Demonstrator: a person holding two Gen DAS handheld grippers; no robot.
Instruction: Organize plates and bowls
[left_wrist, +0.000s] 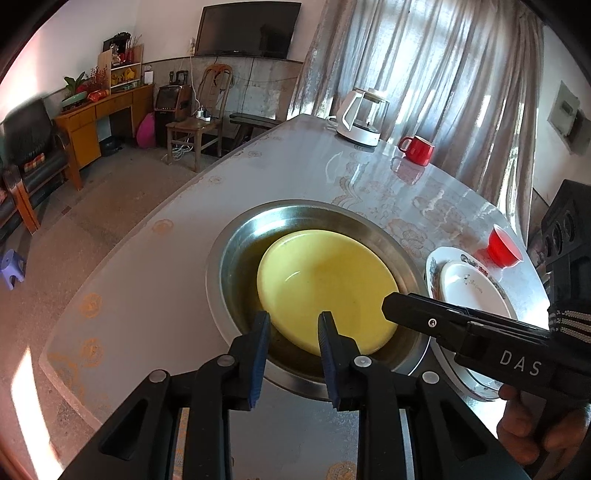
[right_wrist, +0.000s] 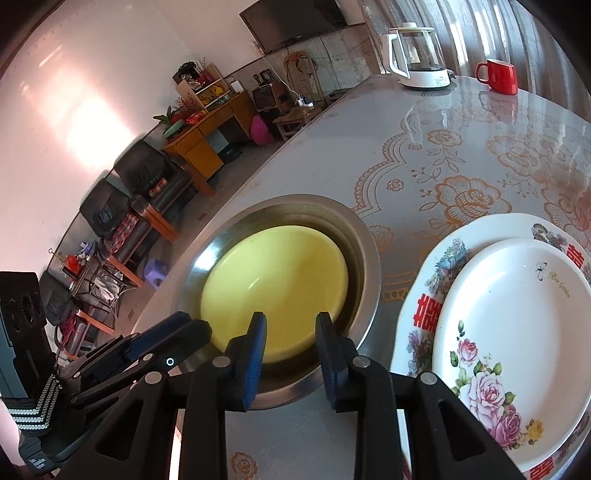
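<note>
A yellow bowl (left_wrist: 325, 280) (right_wrist: 280, 280) sits inside a steel basin (left_wrist: 221, 258) (right_wrist: 365, 258) on the table. My left gripper (left_wrist: 293, 321) hangs over the bowl's near rim. Its jaws are slightly apart, and the rim shows in the gap untouched by the pads. My right gripper (right_wrist: 291, 323) stands the same way beside it, open over that rim; from the left wrist it appears side-on (left_wrist: 388, 306). The left gripper (right_wrist: 184, 325) reaches in from the left in the right wrist view. Right of the basin, a white rose plate (right_wrist: 517, 314) (left_wrist: 472, 291) lies on a larger patterned plate (right_wrist: 424, 295) (left_wrist: 436, 266).
A small red cup (left_wrist: 500, 247) stands just beyond the plates. Farther back are a red mug (left_wrist: 417, 149) (right_wrist: 498, 75) and a white kettle (left_wrist: 364, 118) (right_wrist: 417, 59). The table edge runs close to the basin's left side, with floor and chairs beyond. A hand (left_wrist: 535, 424) holds the right gripper.
</note>
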